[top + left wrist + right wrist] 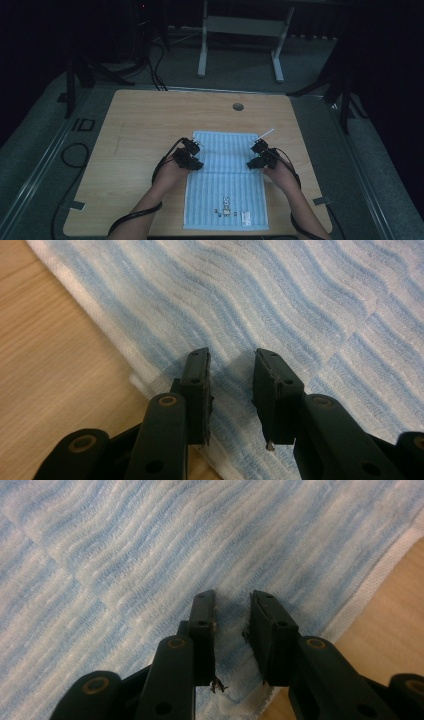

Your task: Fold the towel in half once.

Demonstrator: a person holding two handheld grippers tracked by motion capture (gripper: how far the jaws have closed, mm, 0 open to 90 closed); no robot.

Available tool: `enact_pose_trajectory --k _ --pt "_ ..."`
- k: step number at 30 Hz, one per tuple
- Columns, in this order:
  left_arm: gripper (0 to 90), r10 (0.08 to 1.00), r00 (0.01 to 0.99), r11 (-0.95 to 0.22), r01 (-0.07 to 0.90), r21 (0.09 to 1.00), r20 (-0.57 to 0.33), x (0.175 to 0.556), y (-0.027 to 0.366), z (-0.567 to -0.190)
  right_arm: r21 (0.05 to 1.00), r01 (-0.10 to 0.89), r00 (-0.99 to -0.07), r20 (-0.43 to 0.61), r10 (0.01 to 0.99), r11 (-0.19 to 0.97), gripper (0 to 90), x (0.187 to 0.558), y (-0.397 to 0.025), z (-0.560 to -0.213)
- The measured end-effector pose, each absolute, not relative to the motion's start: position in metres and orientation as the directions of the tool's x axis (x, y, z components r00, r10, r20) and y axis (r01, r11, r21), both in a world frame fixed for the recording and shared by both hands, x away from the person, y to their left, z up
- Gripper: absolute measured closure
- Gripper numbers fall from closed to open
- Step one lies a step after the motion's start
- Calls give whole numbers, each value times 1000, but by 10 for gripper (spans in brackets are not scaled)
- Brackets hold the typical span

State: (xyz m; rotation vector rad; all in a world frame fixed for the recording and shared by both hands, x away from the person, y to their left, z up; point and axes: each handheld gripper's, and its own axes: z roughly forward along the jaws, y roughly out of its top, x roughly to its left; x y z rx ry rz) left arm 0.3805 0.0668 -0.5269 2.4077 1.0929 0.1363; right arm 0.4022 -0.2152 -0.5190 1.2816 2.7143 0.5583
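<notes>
A blue-and-white striped towel (227,150) lies flat on the wooden table (140,130). My left gripper (196,161) rests at the towel's left edge, about halfway along it. In the left gripper view its jaws (231,357) stand a little apart, tips down on the cloth near the edge, with a small ridge of towel (300,300) between them. My right gripper (254,161) mirrors it at the right edge. Its jaws (232,597) also stand slightly apart over the towel (125,555), close to the white hem.
Several small dark and metallic parts (226,207) and a white tag (246,216) lie on the towel's near end. A thin white stick (266,134) juts out at the towel's far right corner. A round hole (238,106) sits in the table's far side. Cables (75,155) lie on the floor at left.
</notes>
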Motion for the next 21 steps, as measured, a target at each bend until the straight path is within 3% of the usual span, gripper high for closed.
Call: enact_pose_trajectory --k 9,15,21 --pt "630 769 629 -505 708 494 -116 392 83 -511 388 716 -647 57 760 581 687 411 -217 -495" --pt "560 819 562 -441 744 502 -113 423 93 -494 405 763 -558 24 829 503 656 445 -238 -466" --pt "510 844 526 -412 764 497 -108 445 89 -501 390 806 -499 41 866 446 613 468 -241 -476"
